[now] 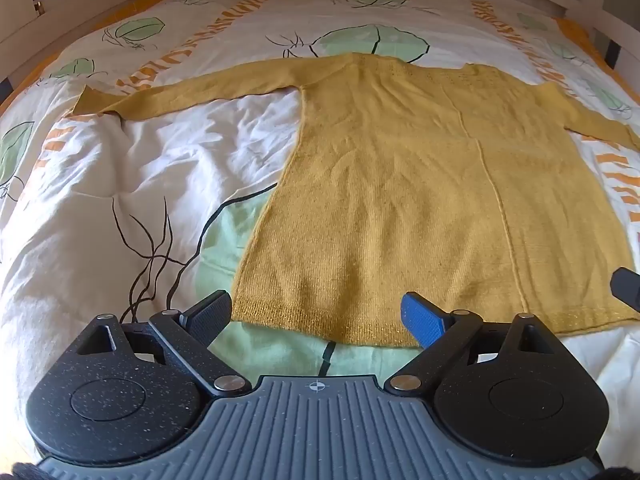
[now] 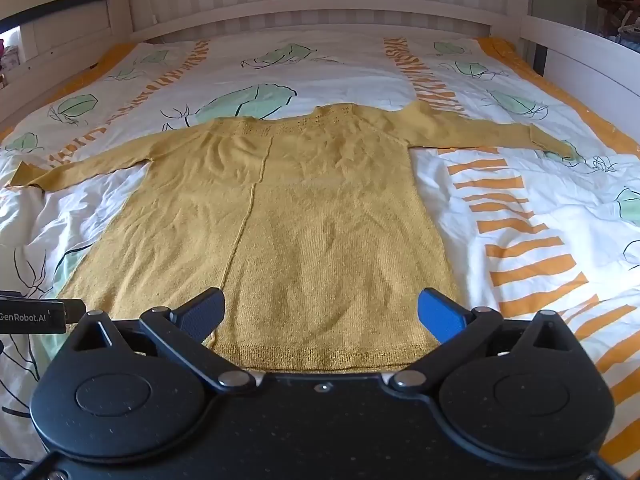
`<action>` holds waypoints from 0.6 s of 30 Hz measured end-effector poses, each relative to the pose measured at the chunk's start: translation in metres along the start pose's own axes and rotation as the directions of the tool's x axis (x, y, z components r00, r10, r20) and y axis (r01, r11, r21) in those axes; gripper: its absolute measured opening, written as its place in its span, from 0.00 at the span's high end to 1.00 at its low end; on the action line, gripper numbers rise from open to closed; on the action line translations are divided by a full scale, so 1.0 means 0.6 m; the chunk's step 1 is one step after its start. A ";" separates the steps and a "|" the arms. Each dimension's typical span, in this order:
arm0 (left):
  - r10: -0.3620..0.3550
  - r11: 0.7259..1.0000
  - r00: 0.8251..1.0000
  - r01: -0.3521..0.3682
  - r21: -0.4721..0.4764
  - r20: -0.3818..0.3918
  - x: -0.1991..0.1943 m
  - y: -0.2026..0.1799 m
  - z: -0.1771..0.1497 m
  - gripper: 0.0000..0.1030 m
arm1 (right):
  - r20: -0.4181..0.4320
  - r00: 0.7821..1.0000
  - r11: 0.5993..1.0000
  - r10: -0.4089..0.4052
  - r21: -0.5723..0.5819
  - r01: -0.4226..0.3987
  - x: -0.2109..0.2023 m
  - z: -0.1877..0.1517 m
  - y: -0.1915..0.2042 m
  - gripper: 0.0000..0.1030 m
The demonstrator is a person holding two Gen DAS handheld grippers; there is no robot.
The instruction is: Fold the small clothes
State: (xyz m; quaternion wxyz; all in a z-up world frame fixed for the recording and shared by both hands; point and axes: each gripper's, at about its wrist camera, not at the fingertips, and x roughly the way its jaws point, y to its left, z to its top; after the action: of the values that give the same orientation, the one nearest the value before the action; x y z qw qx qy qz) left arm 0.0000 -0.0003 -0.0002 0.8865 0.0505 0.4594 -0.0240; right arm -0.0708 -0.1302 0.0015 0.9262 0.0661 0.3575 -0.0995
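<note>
Mustard knit sweater (image 2: 304, 216) spread flat, sleeves out, on leaf-print duvet (image 2: 520, 208) of bed; left tool (image 1: 320, 318) and right tool (image 2: 322, 314) both spread wide over its hem, pinching nothing.

One yellow knitted sweater (image 2: 304, 216) lies spread flat across the middle of one bed cover (image 2: 520, 208), with two sleeves, one reaching toward each side edge. Two grippers show, the left gripper (image 1: 316, 316) and the right gripper (image 2: 320, 312), each with two fingers, spread wide.
</note>
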 end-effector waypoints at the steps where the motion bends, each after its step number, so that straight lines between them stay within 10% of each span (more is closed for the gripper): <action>1: -0.001 1.000 1.000 0.001 0.001 -0.001 0.000 -0.001 0.000 0.10 | 0.001 1.000 1.000 0.000 0.000 0.000 0.000 0.000 0.000 0.01; 18: -0.011 1.000 1.000 0.011 -0.008 -0.009 0.006 0.002 -0.004 0.10 | -0.011 1.000 1.000 0.010 -0.001 -0.010 0.008 -0.004 0.007 0.01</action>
State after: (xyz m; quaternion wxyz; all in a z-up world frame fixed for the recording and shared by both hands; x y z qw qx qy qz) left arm 0.0001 0.0010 -0.0042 0.8843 0.0443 0.4640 -0.0269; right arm -0.0679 -0.1265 -0.0033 0.9248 0.0681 0.3623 -0.0943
